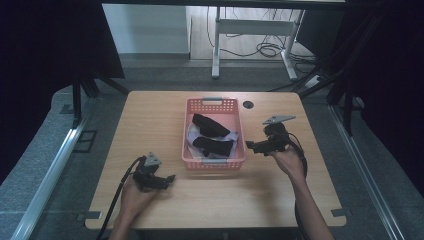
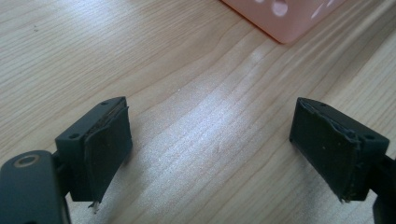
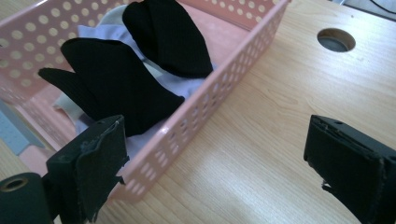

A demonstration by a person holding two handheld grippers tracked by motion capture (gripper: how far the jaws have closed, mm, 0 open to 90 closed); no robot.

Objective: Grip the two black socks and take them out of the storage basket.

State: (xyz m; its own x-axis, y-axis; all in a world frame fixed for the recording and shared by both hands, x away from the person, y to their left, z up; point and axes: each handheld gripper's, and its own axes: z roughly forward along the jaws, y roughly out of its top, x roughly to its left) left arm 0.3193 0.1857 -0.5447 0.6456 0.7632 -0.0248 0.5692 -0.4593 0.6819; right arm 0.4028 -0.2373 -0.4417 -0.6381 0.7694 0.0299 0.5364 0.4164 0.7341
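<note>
High view: a pink perforated plastic basket (image 1: 214, 160) sits near the middle of the light wooden surface (image 1: 150, 120), its long sides running away from the person. Inside it lie two black fabric pieces (image 1: 212, 145), folded and socklike, on top of white cloth (image 1: 192, 136). No brand, label or writing can be read anywhere.

The right gripper (image 1: 251, 145) hangs just off the basket's right side, held up off the wood and pointing toward the basket wall. In the right gripper view its jaws stand wide apart with nothing between the pads; the perforated wall (image 3: 219, 93) runs diagonally across the gap and the black pieces (image 3: 116, 79) lie just beyond it, one overlapping the other on the white cloth (image 3: 187, 86). A round cable hole (image 3: 335, 39) is cut in the wood past the basket's far corner.

The left gripper (image 1: 170, 179) rests low at the near left of the surface, clear of the basket. In the left gripper view its jaws are also spread wide over bare wood grain, holding nothing, with a pink corner of the basket (image 2: 285, 18) at the top edge.
</note>
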